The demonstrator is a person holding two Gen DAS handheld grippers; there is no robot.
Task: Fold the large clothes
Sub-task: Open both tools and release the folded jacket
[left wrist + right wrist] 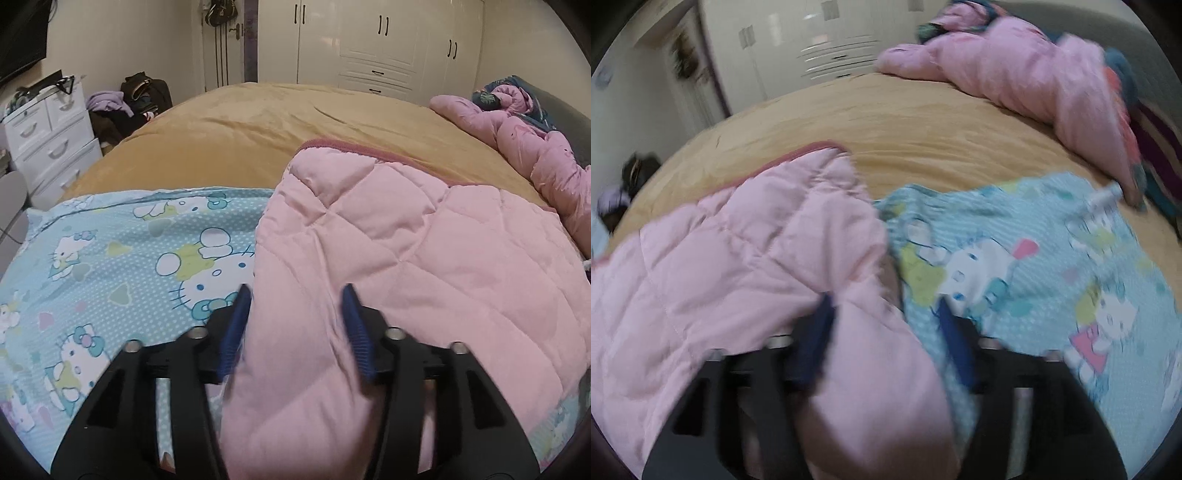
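Pink quilt (388, 236) lies between both grippers' parted jaws; only the left view shows drawers (48, 136).

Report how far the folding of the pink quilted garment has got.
Done: the pink quilted garment lies doubled over on the blue cartoon sheet, its darker trim edge on top. In hand: the left gripper and right gripper straddle pink folds, jaws spread, seemingly not pinching. Left: any further folds, and the second pink garment lying crumpled.

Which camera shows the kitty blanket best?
The left wrist view: the kitty blanket is sharp there, cats and dots clear. The right wrist view shows it too, but blurred, beside the pink quilted garment.
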